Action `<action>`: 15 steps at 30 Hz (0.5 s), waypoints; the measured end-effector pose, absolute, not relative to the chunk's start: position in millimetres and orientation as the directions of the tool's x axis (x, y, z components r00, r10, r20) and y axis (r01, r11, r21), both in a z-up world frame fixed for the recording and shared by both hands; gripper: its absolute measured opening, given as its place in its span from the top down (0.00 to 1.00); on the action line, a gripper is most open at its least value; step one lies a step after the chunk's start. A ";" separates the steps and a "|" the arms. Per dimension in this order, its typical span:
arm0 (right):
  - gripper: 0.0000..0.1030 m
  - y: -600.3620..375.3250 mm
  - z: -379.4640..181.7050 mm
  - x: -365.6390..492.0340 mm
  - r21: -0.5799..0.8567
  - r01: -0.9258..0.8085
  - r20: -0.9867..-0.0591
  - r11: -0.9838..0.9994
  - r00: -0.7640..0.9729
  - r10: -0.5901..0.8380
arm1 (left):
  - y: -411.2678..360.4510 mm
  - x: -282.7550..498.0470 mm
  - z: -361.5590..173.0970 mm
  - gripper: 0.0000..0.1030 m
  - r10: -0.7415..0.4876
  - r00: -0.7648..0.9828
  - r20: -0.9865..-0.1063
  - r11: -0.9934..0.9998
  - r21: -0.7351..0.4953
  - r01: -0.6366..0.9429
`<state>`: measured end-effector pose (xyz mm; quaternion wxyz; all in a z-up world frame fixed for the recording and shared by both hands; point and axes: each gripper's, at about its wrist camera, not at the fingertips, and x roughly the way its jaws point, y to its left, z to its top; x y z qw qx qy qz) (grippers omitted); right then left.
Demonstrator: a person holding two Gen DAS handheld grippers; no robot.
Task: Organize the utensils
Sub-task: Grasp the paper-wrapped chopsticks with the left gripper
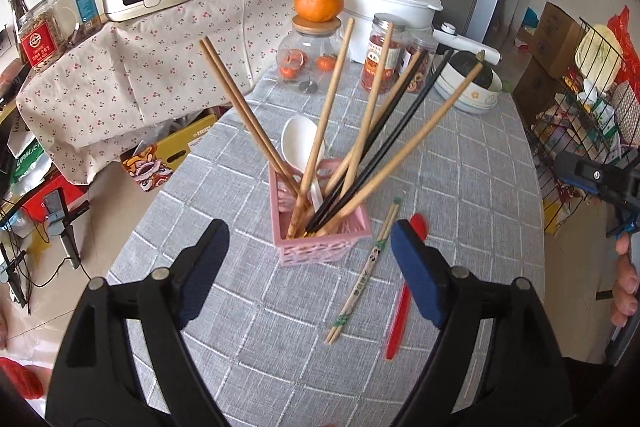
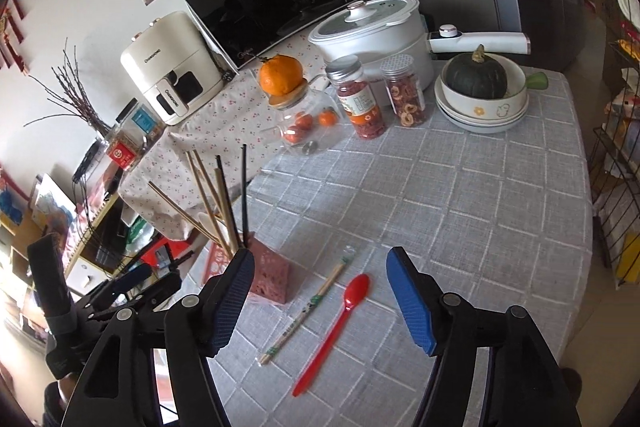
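A pink utensil basket (image 1: 320, 227) stands on the grey checked tablecloth and holds several wooden and black chopsticks and a white spoon (image 1: 300, 143). It also shows in the right wrist view (image 2: 270, 277). A wrapped pair of chopsticks (image 1: 364, 273) (image 2: 306, 311) and a red plastic spoon (image 1: 400, 311) (image 2: 336, 327) lie on the cloth to its right. My left gripper (image 1: 310, 259) is open and empty, just in front of the basket. My right gripper (image 2: 320, 281) is open and empty, above the wrapped chopsticks and red spoon.
At the table's far end stand a glass jar with an orange on its lid (image 2: 298, 115), two snack jars (image 2: 362, 103), a white pot (image 2: 372, 27) and stacked bowls holding a dark squash (image 2: 478, 83). A wire rack (image 1: 580, 115) stands to the right.
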<state>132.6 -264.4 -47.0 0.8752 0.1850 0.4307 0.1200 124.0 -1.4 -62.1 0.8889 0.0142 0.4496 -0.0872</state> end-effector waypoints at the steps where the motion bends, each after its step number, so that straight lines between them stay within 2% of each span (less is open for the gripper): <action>1: 0.30 -267.8 -51.6 130.1 0.412 -0.040 -0.726 0.910 0.590 0.354 | -4.0 122.6 -65.4 0.20 -0.141 0.564 -0.814 0.983 -0.047 0.179; 9: 0.29 -289.3 -87.2 117.8 0.295 0.036 -0.840 0.955 0.487 0.241 | -25.3 121.9 -95.9 0.20 -0.166 0.415 -0.895 0.974 -0.082 0.212; 15: 0.29 -300.1 -115.5 113.7 0.233 0.098 -0.916 0.968 0.355 0.184 | -55.0 127.6 -119.6 0.20 -0.195 0.329 -0.924 0.961 -0.114 0.250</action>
